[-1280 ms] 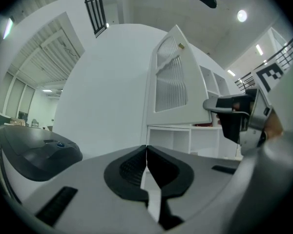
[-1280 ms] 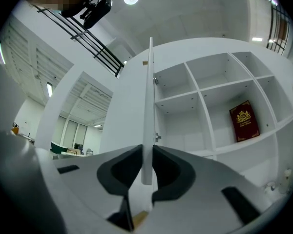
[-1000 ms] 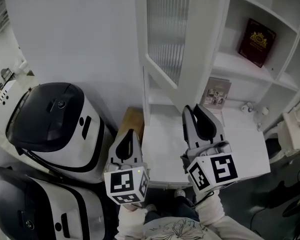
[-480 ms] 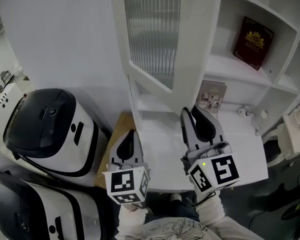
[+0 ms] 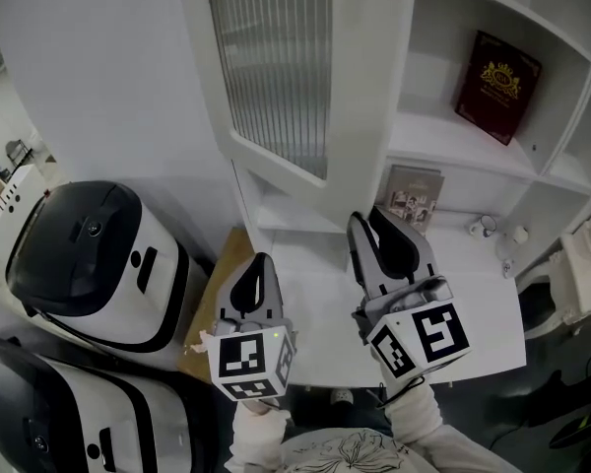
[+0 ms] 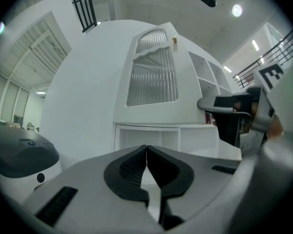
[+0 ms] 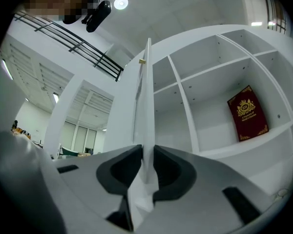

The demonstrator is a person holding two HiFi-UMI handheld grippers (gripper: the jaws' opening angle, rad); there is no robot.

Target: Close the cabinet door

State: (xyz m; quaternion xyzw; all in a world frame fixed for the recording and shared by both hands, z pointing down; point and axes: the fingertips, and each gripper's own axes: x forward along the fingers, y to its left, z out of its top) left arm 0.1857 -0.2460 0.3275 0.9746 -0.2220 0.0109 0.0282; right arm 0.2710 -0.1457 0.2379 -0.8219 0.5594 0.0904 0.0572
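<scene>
Right gripper view shows my right gripper [image 7: 146,150] pinching the free edge of the cabinet door [image 7: 147,96], which stands open, swung out from the shelves [image 7: 211,68]. My left gripper [image 6: 146,147] is pressed together, empty. My worry: if my push strays off the door's arc, the thin edge may slip out. Holding on too late could trap the jaws against the shelves.

Book [image 5: 497,87] on shelf [image 5: 453,148], right of cabinet door [image 5: 276,77].
</scene>
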